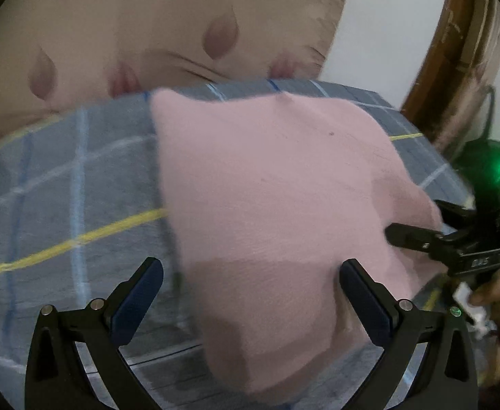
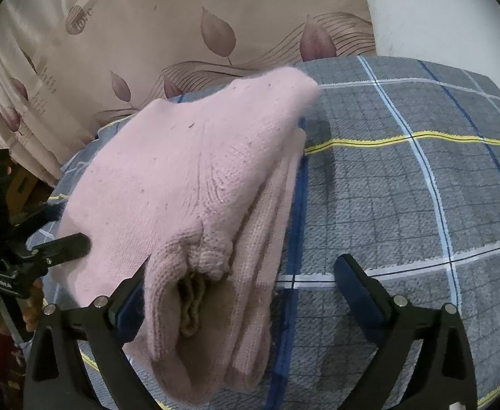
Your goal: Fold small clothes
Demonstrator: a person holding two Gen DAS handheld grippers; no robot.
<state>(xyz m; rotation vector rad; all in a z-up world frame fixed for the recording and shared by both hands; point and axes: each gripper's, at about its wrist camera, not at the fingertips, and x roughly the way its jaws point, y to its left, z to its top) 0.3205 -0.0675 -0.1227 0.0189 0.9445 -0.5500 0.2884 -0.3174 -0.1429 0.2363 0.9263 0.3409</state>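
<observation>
One pink knitted garment (image 2: 195,177), folded into a thick bundle, lying on the grey plaid bedcover (image 2: 403,184) with blue, white and yellow lines. Long axis running from the near rolled end between the right tongs (image 2: 243,290) away toward a tapering far corner near the beige leaf-print cushion (image 2: 188,17). Right tongs spread wide, gripping nothing: left pad touching or just beside the bundle's near end, right pad apart over bare bedcover. Left tongs (image 1: 251,294) also spread wide and empty, hovering over the pink cloth, right pad at its surface, contact impossible to confirm through blur. Right hand judged nearer the thick folded end; left nearer the flat side. Count: one garment, two tongs, one bedcover, one cushion.
</observation>
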